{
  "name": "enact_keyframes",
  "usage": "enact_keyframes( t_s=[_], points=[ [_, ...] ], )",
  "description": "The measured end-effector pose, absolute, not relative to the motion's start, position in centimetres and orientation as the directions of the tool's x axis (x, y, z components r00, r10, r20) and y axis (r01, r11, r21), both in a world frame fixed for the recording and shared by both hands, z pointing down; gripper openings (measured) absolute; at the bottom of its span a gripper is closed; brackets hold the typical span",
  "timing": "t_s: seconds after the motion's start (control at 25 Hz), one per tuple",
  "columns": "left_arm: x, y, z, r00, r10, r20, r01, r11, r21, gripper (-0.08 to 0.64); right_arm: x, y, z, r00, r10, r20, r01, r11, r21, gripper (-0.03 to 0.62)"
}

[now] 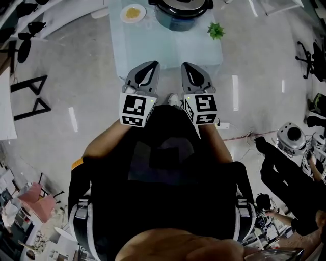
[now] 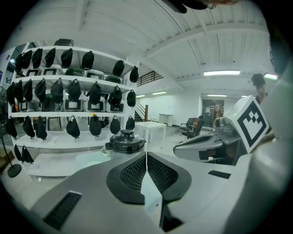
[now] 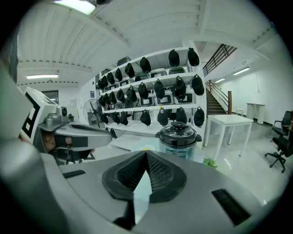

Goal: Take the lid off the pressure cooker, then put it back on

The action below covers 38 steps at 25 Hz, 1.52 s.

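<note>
The pressure cooker [image 1: 183, 12] stands at the far end of a pale table [image 1: 153, 48], its dark lid [image 2: 127, 139] with a knob sitting on the pot. In the right gripper view the cooker [image 3: 178, 137] lies straight ahead, some way off. My left gripper [image 1: 152, 65] and right gripper [image 1: 186, 66] are side by side at the table's near edge, well short of the cooker. Both have their jaws shut with nothing between them. In each gripper view the ribbed pads [image 2: 137, 171] [image 3: 158, 171] meet at the tips.
A small plate of yellow food [image 1: 133, 13] sits left of the cooker and a small green plant [image 1: 216, 30] to its right. Shelves of black bags [image 2: 68, 96] stand behind the table. Other cookers [image 1: 291, 136] and cables lie on the floor at the right.
</note>
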State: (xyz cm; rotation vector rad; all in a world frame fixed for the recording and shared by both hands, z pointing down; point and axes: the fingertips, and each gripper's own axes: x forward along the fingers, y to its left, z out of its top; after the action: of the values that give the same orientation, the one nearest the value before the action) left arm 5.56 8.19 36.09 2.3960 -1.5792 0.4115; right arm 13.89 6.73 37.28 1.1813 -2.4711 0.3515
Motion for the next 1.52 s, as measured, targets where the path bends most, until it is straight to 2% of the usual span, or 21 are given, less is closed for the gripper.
enact_keyframes(
  t_s=[0.36, 0.92, 1.52],
  points=[
    [8.0, 12.1, 37.7, 0.284, -0.885, 0.369, -0.957, -0.287, 0.047, 0.014, 16.7, 9.6, 38.0, -0.628, -0.654, 0.421, -0.740, 0.670, -0.062, 0.018],
    [12.8, 13.3, 38.1, 0.286, -0.891, 0.353, -0.955, -0.295, 0.030, 0.012, 20.3, 11.6, 39.2, -0.642, -0.633, 0.432, -0.721, 0.691, -0.060, 0.015],
    [14.4, 13.2, 37.4, 0.299, -0.890, 0.344, -0.949, -0.314, 0.013, 0.012, 21.4, 11.9, 39.0, -0.644, -0.636, 0.425, -0.720, 0.692, -0.056, 0.015]
  ],
)
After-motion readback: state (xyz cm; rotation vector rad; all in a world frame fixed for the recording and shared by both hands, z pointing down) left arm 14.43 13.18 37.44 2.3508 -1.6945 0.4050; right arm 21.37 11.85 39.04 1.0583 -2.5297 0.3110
